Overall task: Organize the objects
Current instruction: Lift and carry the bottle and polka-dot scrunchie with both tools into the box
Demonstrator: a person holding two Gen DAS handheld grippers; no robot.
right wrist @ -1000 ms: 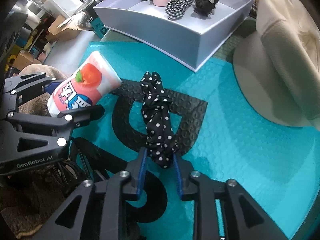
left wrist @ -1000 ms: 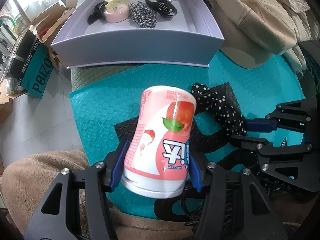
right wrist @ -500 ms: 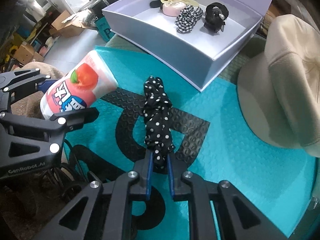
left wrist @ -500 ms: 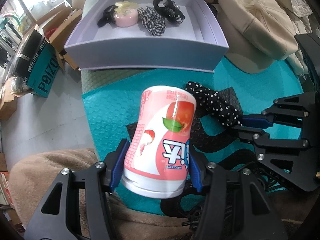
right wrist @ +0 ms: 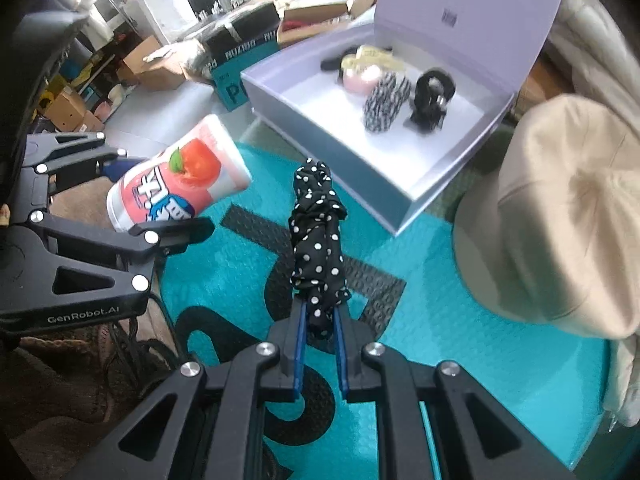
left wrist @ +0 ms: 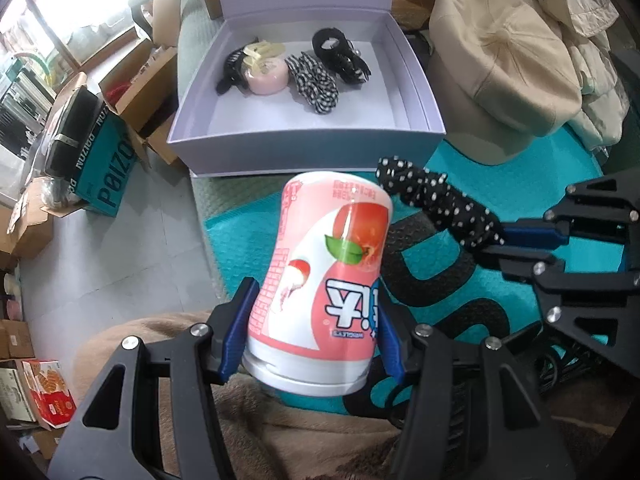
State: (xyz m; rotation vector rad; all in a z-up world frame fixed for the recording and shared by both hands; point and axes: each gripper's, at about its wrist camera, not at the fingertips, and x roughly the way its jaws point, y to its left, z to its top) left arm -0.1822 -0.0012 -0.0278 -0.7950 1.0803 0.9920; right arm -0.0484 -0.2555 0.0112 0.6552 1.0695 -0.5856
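My left gripper [left wrist: 314, 316] is shut on a pink peach-print canister [left wrist: 324, 280], held in the air above the teal bubble mailer [left wrist: 472, 168]; the canister also shows in the right wrist view [right wrist: 180, 176]. My right gripper [right wrist: 320, 320] is shut on a black polka-dot scrunchie [right wrist: 318, 240], lifted off the mailer; it also shows in the left wrist view [left wrist: 436, 204]. The open lavender box [left wrist: 304, 144] ahead holds a pink round case [left wrist: 268, 76], a checked scrunchie [left wrist: 316, 82] and a black hair tie [left wrist: 340, 50].
A beige cap [left wrist: 508, 60] and pale clothing lie to the right of the box. Cardboard boxes and a teal carton [left wrist: 108, 172] stand on the floor at left. A brown blanket [left wrist: 160, 328] lies under my left gripper.
Both grippers have risen and pulled back, lifting the canister and the scrunchie. The right gripper closed tighter on the scrunchie. The box interior now shows from higher up.
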